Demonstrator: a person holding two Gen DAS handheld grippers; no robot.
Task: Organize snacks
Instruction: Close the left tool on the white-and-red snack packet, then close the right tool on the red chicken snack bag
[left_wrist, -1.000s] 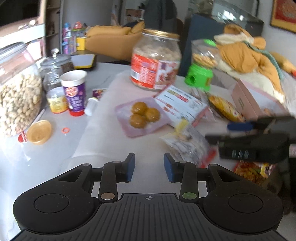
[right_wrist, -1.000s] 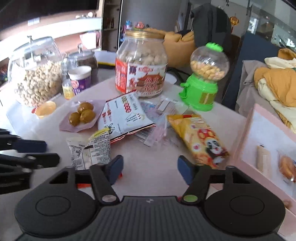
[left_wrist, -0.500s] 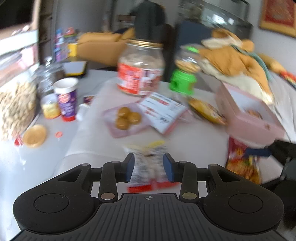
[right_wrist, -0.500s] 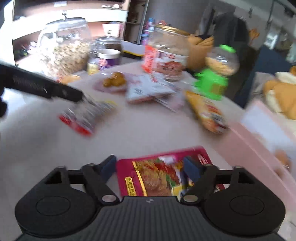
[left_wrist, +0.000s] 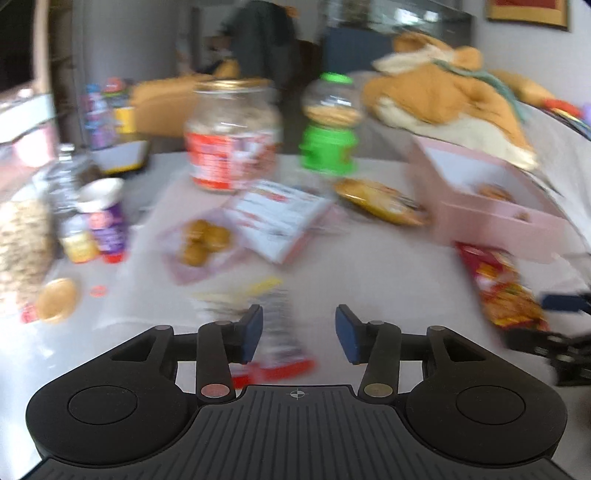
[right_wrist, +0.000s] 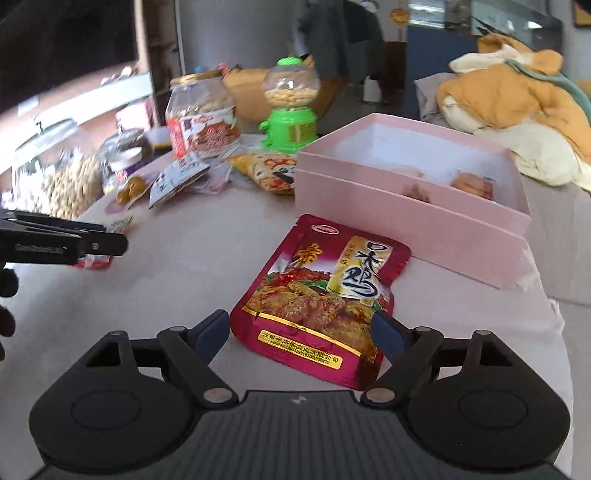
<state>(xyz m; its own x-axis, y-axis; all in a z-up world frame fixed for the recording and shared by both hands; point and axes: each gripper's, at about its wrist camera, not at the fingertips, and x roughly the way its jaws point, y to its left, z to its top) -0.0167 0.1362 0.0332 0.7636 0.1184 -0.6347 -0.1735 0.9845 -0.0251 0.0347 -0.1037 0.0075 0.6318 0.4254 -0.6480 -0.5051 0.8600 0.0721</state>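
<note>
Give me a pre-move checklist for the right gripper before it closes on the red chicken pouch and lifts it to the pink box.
1. Right gripper open: ok, the jaws stand wide apart.
2. Red chicken pouch between the jaws: ok, its near end lies between them, flat on the table.
3. Pads touching the pouch: cannot tell; the right one overlaps its edge in the right wrist view.
4. Pink box open with room: ok, no lid on it, a few snacks inside, much bare floor.
5. Left gripper out of the path: ok, it is off to the left over a small striped packet, jaws open.
</note>
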